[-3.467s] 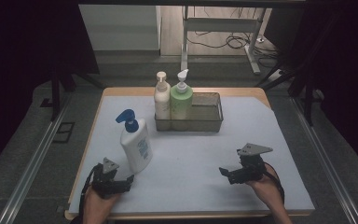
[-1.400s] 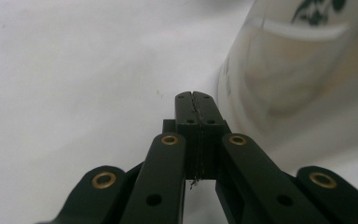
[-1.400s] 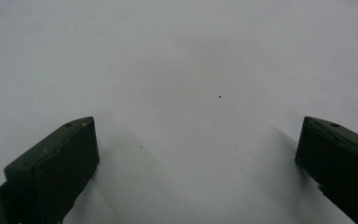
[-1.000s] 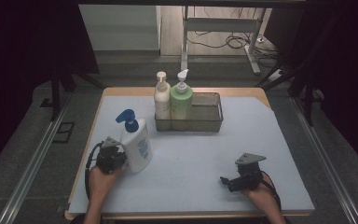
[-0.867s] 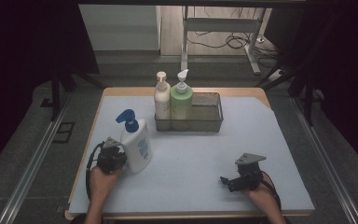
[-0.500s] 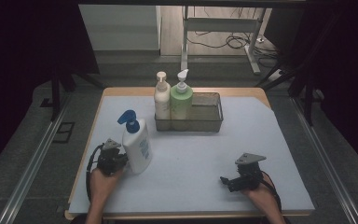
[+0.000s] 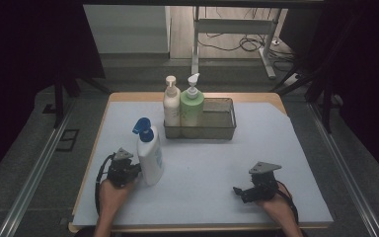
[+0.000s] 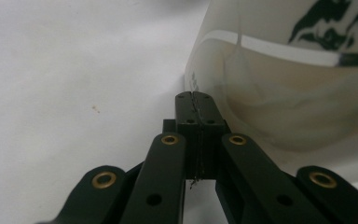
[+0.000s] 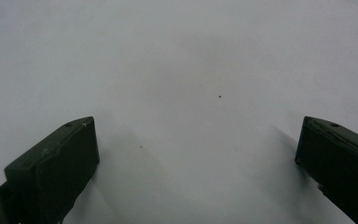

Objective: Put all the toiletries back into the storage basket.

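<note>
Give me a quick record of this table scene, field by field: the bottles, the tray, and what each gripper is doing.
Surface: white sheet on a wooden table
Near bottle: white pump bottle, blue pump, upright
Tray: dark mesh basket
In tray: cream bottle and green bottle, at its left end
Left gripper: jaws shut, tips beside the white bottle's base, nothing held
Right gripper: jaws wide open, empty

A: The white pump bottle point(image 8: 298, 79) in the left gripper view is cut off at the top & right edge, so its blue head isn't seen there; the dark print on it is cropped, unreadable.

B: The left gripper point(image 7: 134, 170) in the high view: tips tucked against the bottle's base, contact too small to judge. The right gripper point(image 9: 198, 163), own view: both jaws cut by the bottom edge, right one also by the side.

A: Forearms run off the high view's bottom edge.
</note>
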Demonstrator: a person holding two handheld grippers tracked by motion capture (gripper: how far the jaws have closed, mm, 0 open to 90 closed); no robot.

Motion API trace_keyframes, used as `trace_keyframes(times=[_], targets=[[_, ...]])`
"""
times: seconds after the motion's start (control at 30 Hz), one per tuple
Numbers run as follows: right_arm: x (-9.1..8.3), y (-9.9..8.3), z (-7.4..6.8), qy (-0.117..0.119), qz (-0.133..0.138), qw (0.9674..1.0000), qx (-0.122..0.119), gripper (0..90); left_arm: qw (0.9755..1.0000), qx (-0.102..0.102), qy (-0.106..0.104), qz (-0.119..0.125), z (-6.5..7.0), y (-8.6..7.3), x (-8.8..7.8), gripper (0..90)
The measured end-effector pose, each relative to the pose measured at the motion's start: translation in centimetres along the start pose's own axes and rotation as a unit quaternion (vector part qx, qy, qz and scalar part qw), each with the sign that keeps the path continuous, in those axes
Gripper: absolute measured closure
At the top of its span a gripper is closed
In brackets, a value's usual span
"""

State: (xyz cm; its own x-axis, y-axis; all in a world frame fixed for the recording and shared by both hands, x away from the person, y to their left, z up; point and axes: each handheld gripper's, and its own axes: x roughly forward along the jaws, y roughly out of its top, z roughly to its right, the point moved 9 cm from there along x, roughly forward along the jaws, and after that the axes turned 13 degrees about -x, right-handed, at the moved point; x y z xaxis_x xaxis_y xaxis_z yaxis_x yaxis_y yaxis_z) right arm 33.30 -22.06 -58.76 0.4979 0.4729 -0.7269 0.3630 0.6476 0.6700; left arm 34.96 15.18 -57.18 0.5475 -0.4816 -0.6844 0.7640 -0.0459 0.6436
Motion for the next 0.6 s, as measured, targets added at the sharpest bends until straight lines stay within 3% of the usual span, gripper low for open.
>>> trace_keyframes(times=[0.33, 0.6], targets=[[0.0, 0.0, 0.0, -0.001, 0.001, 1.0000, 0.001, 0.0, 0.9998, 0.016, 0.003, -0.013, 1.0, -0.7, 0.1, 89.6], [0.0, 0.0, 0.0, -0.001, 0.001, 1.0000, 0.001, 0.0, 0.9995, 0.026, -0.006, -0.018, 2.3, -1.2, 0.3, 89.6]])
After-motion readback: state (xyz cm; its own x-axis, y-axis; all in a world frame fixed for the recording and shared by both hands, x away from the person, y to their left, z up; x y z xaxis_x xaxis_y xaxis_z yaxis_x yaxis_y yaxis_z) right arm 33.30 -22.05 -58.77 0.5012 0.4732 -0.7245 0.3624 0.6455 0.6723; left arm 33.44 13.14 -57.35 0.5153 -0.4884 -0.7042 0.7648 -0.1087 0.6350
